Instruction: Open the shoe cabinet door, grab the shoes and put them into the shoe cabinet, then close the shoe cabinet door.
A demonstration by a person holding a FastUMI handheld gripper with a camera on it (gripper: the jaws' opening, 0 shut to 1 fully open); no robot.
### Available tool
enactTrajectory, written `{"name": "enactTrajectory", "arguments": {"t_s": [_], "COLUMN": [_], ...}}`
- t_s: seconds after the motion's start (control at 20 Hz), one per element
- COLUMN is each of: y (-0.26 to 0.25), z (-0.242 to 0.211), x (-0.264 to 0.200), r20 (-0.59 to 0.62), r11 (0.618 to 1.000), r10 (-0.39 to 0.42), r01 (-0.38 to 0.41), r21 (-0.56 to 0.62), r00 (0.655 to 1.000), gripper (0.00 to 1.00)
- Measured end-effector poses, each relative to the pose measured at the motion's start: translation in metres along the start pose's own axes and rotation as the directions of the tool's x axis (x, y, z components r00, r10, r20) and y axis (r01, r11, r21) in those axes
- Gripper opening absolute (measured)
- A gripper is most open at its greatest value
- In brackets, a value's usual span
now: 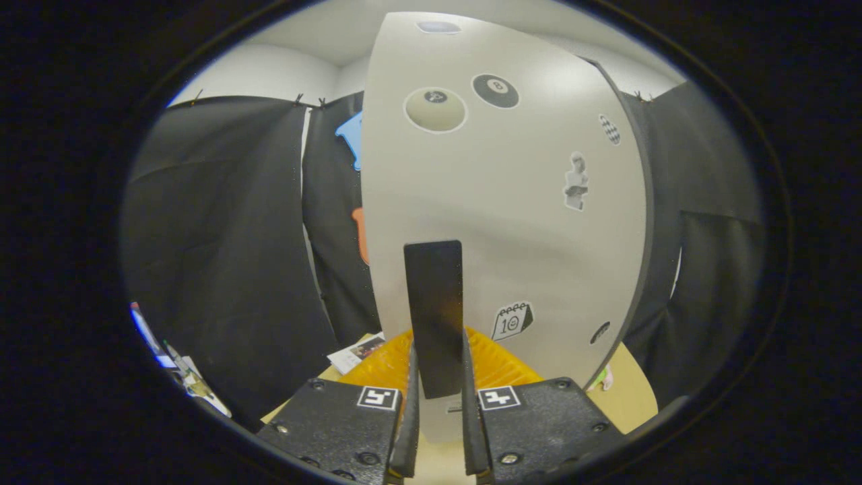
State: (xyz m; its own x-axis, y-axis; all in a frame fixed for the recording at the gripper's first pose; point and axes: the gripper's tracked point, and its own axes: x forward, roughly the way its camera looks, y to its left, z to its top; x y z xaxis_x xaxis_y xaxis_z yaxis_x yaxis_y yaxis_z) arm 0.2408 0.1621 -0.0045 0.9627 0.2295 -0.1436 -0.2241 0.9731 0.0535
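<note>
Both fingers (412, 397) clamp dark handle (434, 310), pale stickered cabinet door (525, 229)

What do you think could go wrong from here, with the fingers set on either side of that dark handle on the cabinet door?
1. The gripper sits low on the handle, at its bottom end; a pull could let it slide off downward.
2. The fingers flank the handle closely, but firm pressing cannot be confirmed, so the grip may slip.
3. The orange object lies just beneath the cabinet door; swinging the door might brush or drag it.
</note>
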Motion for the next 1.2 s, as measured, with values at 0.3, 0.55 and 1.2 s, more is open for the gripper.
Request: {"name": "enactTrajectory", "arguments": {"t_s": [0.3, 0.55, 1.2], "y": [-0.035, -0.062, -0.150], "z": [-0.006, -0.012, -0.018], "x": [-0.065, -0.102, -0.167], "r20": [0.005, 0.013, 0.032], "r11": [0.999, 0.995, 0.978], "r10": [-0.047, -0.098, -0.207], "r01": [0.047, 0.098, 0.206], "r21": [0.011, 0.029, 0.035], "r00": [0.999, 0.995, 0.978], "gripper": [0.28, 0.25, 0.11]}}
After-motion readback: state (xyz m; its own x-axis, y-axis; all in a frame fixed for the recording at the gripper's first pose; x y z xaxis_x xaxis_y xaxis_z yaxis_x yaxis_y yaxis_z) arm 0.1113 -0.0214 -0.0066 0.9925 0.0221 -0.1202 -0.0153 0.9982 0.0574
